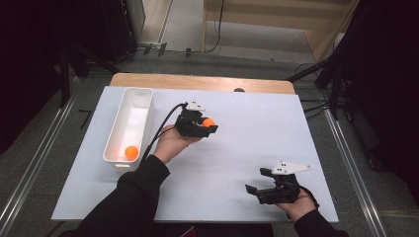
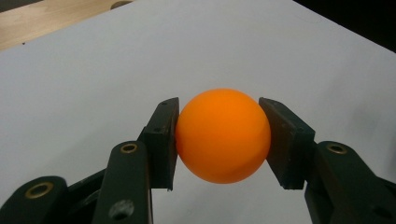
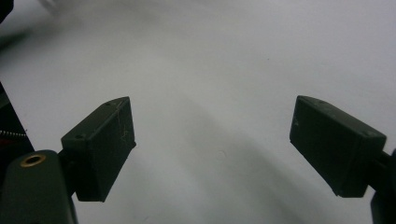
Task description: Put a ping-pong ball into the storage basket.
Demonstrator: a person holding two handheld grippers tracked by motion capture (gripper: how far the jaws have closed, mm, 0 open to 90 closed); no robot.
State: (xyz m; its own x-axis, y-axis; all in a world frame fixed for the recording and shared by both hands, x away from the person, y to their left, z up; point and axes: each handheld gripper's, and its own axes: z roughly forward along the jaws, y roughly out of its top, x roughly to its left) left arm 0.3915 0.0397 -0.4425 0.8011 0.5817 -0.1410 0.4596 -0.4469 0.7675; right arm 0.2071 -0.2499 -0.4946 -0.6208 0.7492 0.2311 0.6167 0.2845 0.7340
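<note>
So the white table (image 1: pixel 237 168) is the biggest thing here, and I'm placing everything else off the white bin (image 1: pixel 129 123); that bin sits long and narrow on the table's left part, running away from me. My left arm in its black sleeve (image 1: pixel 133 197) comes up just to the right of the bin's near end; my left gripper (image 1: pixel 201 126) hangs right of the bin's middle stretch, close beside it but not touching, cable trailing back toward my hand. It's pinching an orange ball (image 2: pixel 223 135); in the left gripper view both pads press the ball's sides, one each way, with bare table behind it; can't tell if the ball is touching the table or lifted off it. My right gripper (image 1: pixel 261 181) is well apart from the bin, way over near the table's front right corner; its jaws are spread wide with nothing between them, and the right gripper view has just plain white surface in the gap. Smallest bit: a second orange ball (image 1: pixel 131 152) lies inside the bin, down at its near end.
</note>
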